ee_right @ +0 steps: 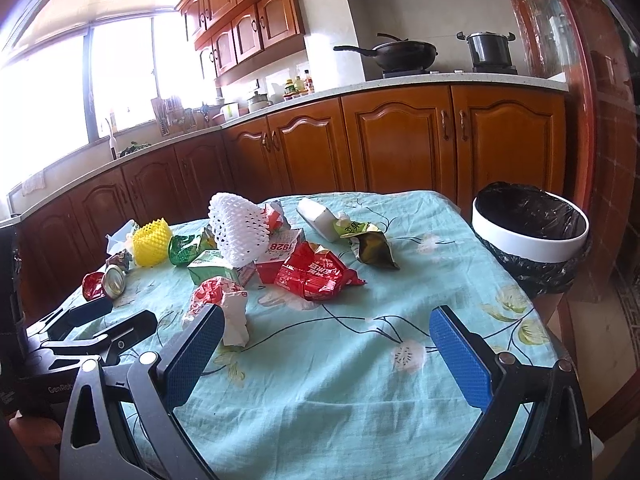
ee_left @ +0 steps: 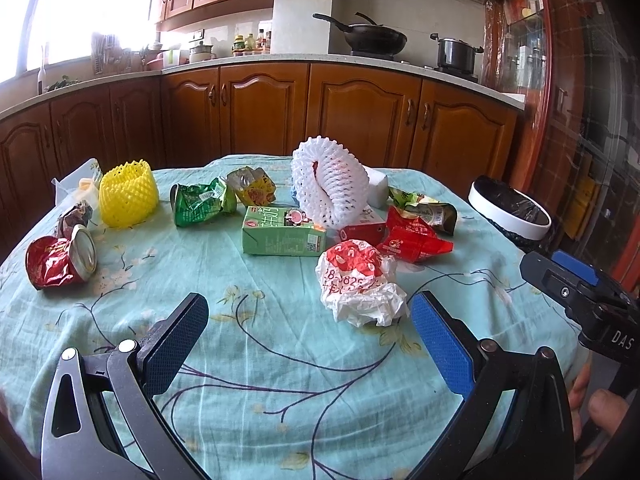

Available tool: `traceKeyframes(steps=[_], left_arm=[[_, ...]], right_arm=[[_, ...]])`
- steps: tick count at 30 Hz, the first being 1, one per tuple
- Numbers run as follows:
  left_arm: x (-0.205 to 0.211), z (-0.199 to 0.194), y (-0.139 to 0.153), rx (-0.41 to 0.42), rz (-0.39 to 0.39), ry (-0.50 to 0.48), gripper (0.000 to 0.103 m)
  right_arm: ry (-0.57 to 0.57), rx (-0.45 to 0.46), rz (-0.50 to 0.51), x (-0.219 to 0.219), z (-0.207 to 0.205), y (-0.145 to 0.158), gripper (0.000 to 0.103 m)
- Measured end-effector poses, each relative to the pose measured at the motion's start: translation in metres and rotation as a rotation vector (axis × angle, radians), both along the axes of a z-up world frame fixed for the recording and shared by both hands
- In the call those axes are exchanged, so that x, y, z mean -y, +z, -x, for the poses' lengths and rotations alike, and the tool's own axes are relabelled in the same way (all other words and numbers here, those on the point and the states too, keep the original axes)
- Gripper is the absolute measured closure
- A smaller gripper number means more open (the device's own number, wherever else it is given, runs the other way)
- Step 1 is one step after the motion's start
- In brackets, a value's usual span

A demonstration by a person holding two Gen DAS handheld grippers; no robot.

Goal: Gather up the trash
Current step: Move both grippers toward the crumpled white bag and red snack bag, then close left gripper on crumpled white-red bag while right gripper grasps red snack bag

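Note:
Trash lies scattered on a table under a teal floral cloth (ee_left: 280, 360). A crumpled white-and-red wrapper (ee_left: 360, 286) sits just beyond my left gripper (ee_left: 310, 316), which is open and holds nothing. Behind it are a green drink carton (ee_left: 282, 232), a white foam net (ee_left: 332, 182), red snack bags (ee_left: 414, 238), a yellow foam net (ee_left: 127, 194) and a crushed red can (ee_left: 60, 260). My right gripper (ee_right: 328, 328) is open and holds nothing over the cloth (ee_right: 340, 380); the crumpled wrapper (ee_right: 224, 304) is by its left finger. A white bin with a black liner (ee_right: 530, 226) stands off the table's right side.
Wooden kitchen cabinets (ee_left: 360, 112) and a counter with a wok (ee_left: 374, 38) and a pot (ee_left: 456, 54) run behind the table. The right gripper's body (ee_left: 580, 300) shows at the right edge of the left wrist view, with a hand (ee_left: 600, 412) below it.

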State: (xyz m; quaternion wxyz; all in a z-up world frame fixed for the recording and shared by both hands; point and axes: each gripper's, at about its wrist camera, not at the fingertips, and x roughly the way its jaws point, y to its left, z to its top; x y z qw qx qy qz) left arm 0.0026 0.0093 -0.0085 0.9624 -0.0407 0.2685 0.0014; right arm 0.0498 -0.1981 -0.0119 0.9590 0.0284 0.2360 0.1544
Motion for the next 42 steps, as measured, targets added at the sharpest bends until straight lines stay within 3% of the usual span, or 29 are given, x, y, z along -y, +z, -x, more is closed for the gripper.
traceKeyframes(steps=[12,18,23,29,31,36,38,41,42], left_arm=[[-0.002,-0.035,-0.003,-0.096,0.068,-0.061,0.0],[0.002,-0.054,-0.008,-0.152,0.084,-0.094,0.005],[0.003,-0.07,-0.015,-0.207,0.095,-0.118,0.012],[0.003,-0.085,-0.021,-0.246,0.116,-0.156,0.032],[0.001,-0.088,-0.022,-0.254,0.137,-0.172,0.044],[-0.001,-0.09,-0.022,-0.251,0.143,-0.189,0.052],[0.0,-0.09,-0.021,-0.247,0.142,-0.194,0.056],[0.0,-0.089,-0.021,-0.242,0.136,-0.202,0.061],[0.0,-0.089,-0.021,-0.242,0.136,-0.204,0.062]], right_arm=[[0.037,-0.087,-0.056,0.006,-0.028,-0.001,0.001],[0.06,-0.143,-0.072,0.003,-0.053,-0.004,0.01],[0.08,-0.219,-0.075,-0.003,-0.077,-0.012,0.028],[0.098,-0.287,-0.068,-0.013,-0.101,-0.021,0.037],[0.107,-0.301,-0.045,-0.019,-0.107,-0.024,0.038],[0.124,-0.352,-0.005,-0.029,-0.122,-0.036,0.05],[0.134,-0.375,0.011,-0.032,-0.125,-0.041,0.067],[0.152,-0.359,0.019,-0.035,-0.122,-0.038,0.073],[0.156,-0.355,0.023,-0.036,-0.122,-0.038,0.083]])
